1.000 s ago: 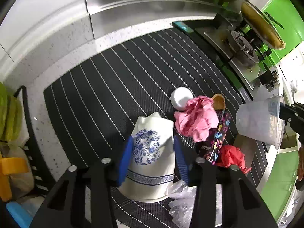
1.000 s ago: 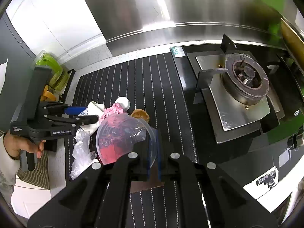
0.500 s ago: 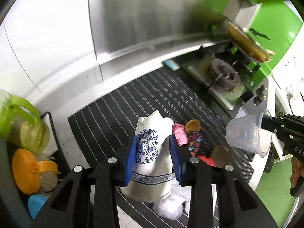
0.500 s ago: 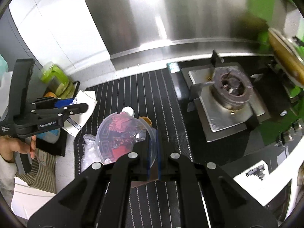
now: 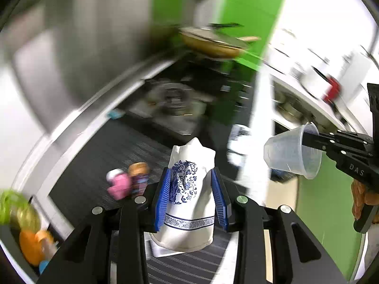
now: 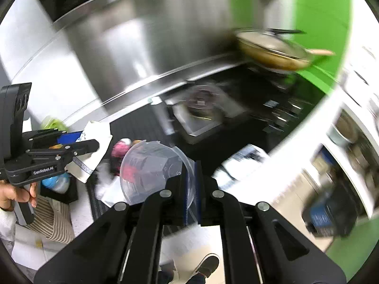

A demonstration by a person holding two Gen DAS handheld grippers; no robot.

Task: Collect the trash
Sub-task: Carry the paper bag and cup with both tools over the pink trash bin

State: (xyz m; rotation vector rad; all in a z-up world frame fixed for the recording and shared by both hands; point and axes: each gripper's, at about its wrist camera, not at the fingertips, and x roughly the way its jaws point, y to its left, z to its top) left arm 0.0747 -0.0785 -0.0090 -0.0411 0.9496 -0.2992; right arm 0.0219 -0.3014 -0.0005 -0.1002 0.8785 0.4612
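My left gripper (image 5: 190, 196) is shut on a crushed white paper cup with blue print (image 5: 189, 189) and holds it high above the striped black mat (image 5: 99, 165). My right gripper (image 6: 192, 189) is shut on the rim of a clear plastic cup (image 6: 151, 170). In the left wrist view that cup (image 5: 291, 156) hangs at the right, clear of the counter. In the right wrist view the left gripper (image 6: 78, 146) with the paper cup (image 6: 94, 146) is at the left. Pink trash (image 5: 119, 185) and a colourful wrapper (image 5: 139, 179) lie on the mat.
A gas stove (image 6: 201, 108) sits at the mat's right end, with a lidded pan (image 6: 272, 49) behind it. A rack with green and orange containers (image 5: 21, 220) stands at the left. Clear plastic wrap (image 6: 111, 187) lies on the mat's front. The floor and a shoe (image 6: 207, 264) show below.
Both grippers have lifted and pulled back from the counter, swinging right, each still holding its cup. The views are motion-blurred and the mat looks farther away.
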